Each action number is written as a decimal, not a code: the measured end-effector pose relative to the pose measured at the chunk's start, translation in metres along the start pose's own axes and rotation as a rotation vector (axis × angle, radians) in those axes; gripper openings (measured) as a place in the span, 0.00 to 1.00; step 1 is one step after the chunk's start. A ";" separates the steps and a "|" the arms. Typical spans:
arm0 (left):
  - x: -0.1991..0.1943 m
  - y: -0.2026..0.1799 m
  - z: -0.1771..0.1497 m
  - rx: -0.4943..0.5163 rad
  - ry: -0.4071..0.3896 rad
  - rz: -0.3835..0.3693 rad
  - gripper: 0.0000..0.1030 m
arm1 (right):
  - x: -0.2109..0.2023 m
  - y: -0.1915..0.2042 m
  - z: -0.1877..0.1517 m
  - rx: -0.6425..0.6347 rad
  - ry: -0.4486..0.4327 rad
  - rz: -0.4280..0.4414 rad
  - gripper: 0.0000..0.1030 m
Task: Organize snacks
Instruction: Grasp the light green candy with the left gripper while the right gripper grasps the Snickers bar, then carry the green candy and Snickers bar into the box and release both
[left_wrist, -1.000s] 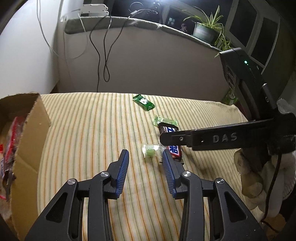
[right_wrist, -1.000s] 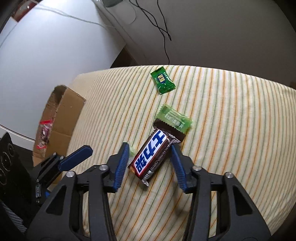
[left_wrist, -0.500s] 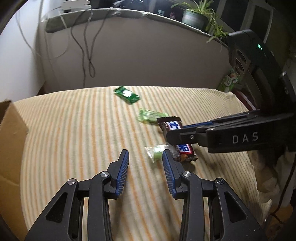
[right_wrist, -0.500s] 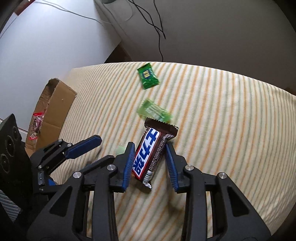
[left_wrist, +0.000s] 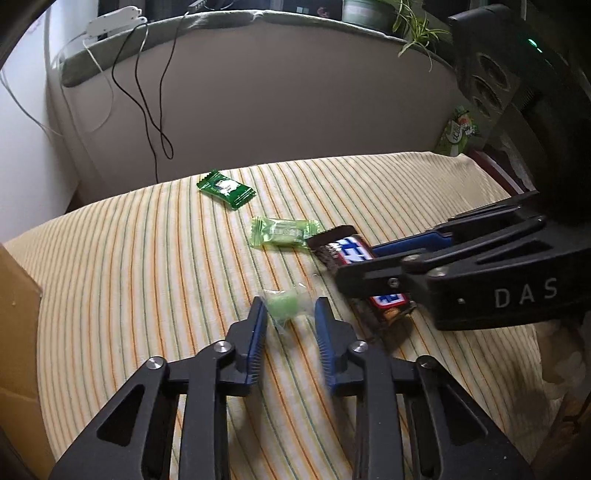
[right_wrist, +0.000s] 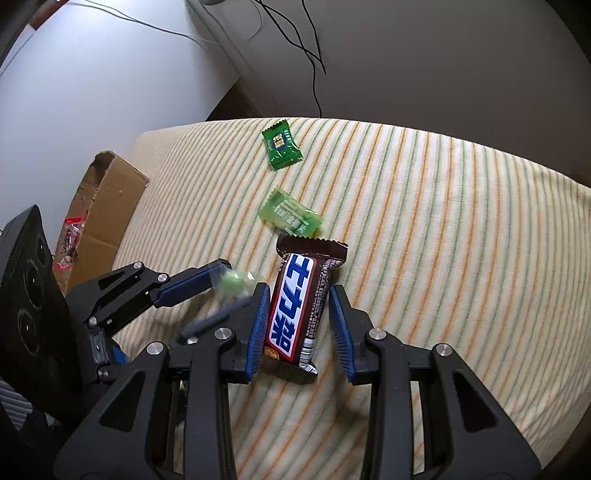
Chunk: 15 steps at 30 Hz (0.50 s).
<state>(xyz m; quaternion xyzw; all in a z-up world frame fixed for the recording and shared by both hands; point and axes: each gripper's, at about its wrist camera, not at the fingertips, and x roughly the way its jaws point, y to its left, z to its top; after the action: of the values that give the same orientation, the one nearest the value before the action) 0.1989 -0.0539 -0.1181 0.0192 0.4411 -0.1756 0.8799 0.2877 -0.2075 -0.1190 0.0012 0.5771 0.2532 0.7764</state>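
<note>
Right wrist: chocolate bar between spread right tool; left tool spread around candy.

The bed is bare toward its right edge. A cardboard box blocks the left edge; two green packets crowd the middle, possibly touching the chocolate bar.

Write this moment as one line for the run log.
left gripper: open around small green candy | right gripper: open around chocolate bar | both snacks on striped cloth
</note>
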 end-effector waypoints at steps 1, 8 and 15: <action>0.000 0.000 0.000 0.000 -0.001 0.000 0.23 | 0.000 0.000 -0.001 -0.002 0.002 -0.004 0.34; -0.003 0.006 0.000 -0.041 -0.005 -0.030 0.20 | -0.001 0.001 -0.008 -0.046 0.012 -0.037 0.34; -0.010 0.011 -0.003 -0.074 -0.018 -0.044 0.19 | -0.003 0.008 -0.014 -0.083 -0.015 -0.083 0.29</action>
<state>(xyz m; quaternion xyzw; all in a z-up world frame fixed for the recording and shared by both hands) 0.1944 -0.0398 -0.1131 -0.0246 0.4397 -0.1786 0.8799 0.2713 -0.2062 -0.1184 -0.0531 0.5600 0.2442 0.7899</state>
